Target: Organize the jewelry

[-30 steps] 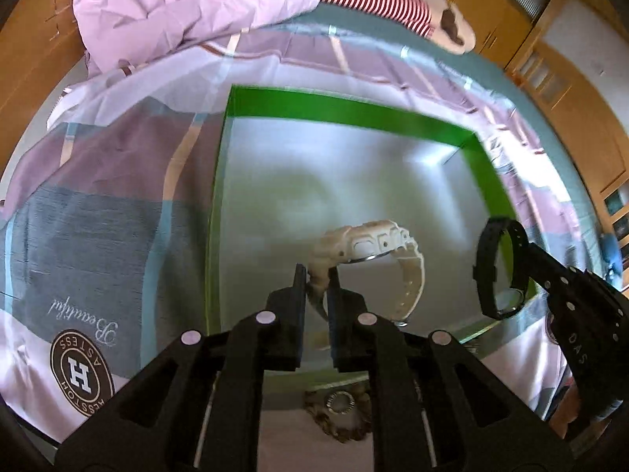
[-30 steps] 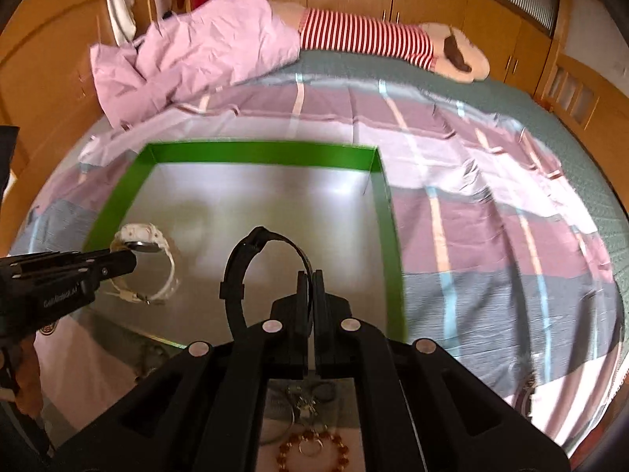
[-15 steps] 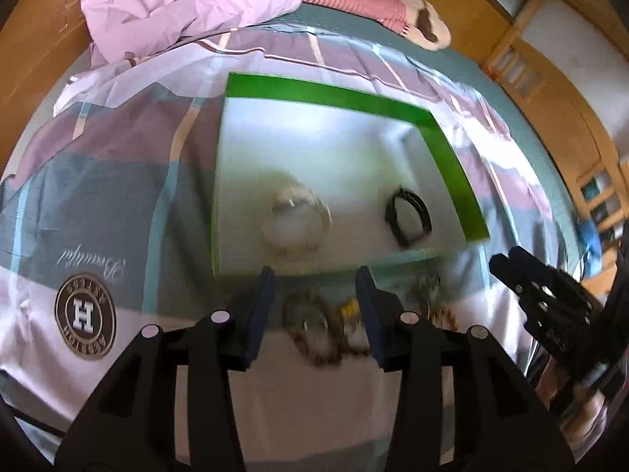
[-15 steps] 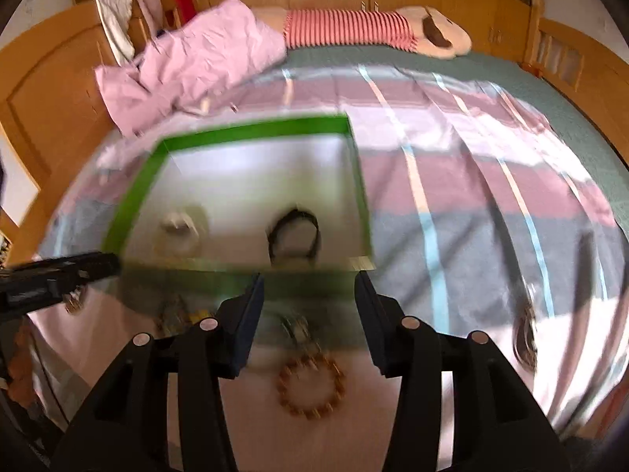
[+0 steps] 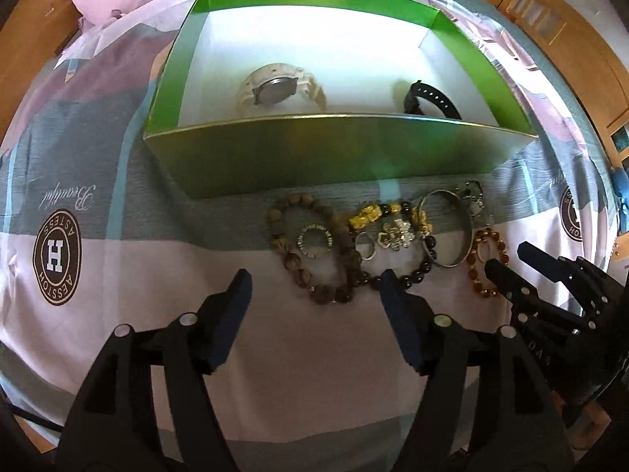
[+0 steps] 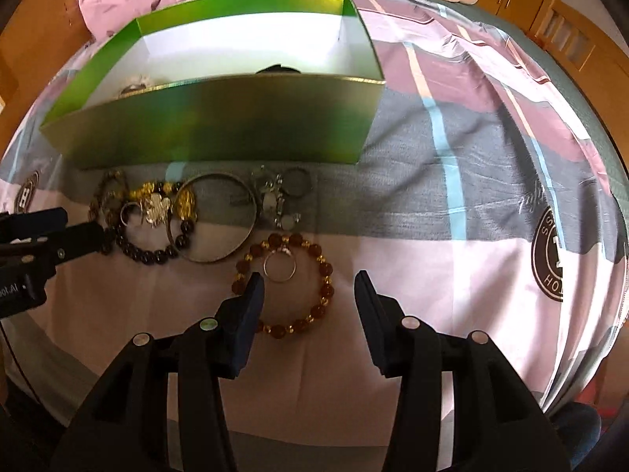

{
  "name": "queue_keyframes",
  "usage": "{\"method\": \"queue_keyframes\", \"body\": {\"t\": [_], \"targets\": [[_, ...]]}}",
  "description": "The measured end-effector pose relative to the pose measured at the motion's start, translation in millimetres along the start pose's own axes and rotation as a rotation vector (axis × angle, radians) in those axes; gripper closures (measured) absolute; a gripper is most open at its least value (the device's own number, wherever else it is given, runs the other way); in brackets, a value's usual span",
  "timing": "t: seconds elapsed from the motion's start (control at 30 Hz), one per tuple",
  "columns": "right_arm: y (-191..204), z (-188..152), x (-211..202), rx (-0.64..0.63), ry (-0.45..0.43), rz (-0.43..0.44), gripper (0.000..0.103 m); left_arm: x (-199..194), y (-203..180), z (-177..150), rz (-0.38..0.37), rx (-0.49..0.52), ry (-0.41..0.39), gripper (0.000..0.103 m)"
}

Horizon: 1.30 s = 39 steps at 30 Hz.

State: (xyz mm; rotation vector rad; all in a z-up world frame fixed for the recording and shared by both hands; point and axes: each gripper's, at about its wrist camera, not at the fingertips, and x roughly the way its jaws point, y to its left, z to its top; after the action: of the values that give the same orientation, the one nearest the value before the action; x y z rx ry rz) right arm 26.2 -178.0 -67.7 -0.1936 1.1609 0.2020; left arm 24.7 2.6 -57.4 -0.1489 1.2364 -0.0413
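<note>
Your left claw (image 5: 312, 287) is empty and its jaws are opening wider. A second ago it was shut on the white watch (image 5: 275, 90). Now that watch lies in the green box (image 5: 354, 149), on the left side. Your right claw (image 6: 308, 287) is empty too, about half open. It let go of the black watch (image 5: 430, 96), which now lies on the right side of the box. So two things are put away.

Both claws have come back to the near side of the box, over the bed (image 5: 149, 314). The brown bead bracelet (image 5: 314, 247) lies just past your left claw. The amber bead bracelet (image 6: 291, 287) lies between your right claw's fingers, with a small silver ring (image 6: 280, 265) inside it.
</note>
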Motion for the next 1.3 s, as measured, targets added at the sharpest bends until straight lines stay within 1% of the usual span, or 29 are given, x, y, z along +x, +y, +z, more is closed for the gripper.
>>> {"method": "queue_keyframes", "body": {"t": [0.13,0.23,0.27,0.3,0.33,0.37,0.47,0.5,0.77,1.1,1.13,1.2,1.27,1.3], "targets": [[3,-5,4,-0.008,0.021,-0.006,0.056,0,3,1,0.001,-0.006,0.003,0.033],[5,-8,4,-0.017,0.021,-0.006,0.056,0,2,2,0.003,-0.005,0.004,0.033],[7,-9,3,-0.023,0.019,-0.002,0.058,0,2,2,0.003,-0.005,0.004,0.033],[8,-10,2,-0.029,0.018,0.006,0.063,0,2,2,0.004,-0.004,0.005,0.033],[11,-11,1,-0.035,0.017,0.015,0.076,0,3,2,0.005,-0.003,0.006,0.033],[13,-12,0,-0.041,0.016,0.018,0.085,1,2,2,0.006,-0.003,0.007,0.033],[15,-14,-4,-0.037,0.0,0.037,0.092,3,0,3,0.01,0.002,0.009,0.033],[17,-14,-7,-0.035,-0.004,0.038,0.093,4,-1,3,0.011,0.003,0.009,0.033],[18,-11,-21,-0.04,-0.038,0.047,0.093,11,-6,3,0.027,0.011,0.019,0.033],[14,-12,-12,-0.029,-0.009,0.052,0.093,22,-12,4,0.042,0.025,0.034,0.032],[12,-11,-11,-0.025,-0.006,0.051,0.09,22,-13,4,0.042,0.026,0.034,0.032],[10,-11,-9,-0.019,-0.005,0.048,0.08,22,-13,4,0.043,0.026,0.035,0.031],[8,-11,-8,-0.013,-0.005,0.044,0.062,22,-12,3,0.042,0.025,0.034,0.031],[8,-11,-8,-0.012,-0.009,0.035,0.059,22,-12,4,0.042,0.024,0.033,0.03]]}}
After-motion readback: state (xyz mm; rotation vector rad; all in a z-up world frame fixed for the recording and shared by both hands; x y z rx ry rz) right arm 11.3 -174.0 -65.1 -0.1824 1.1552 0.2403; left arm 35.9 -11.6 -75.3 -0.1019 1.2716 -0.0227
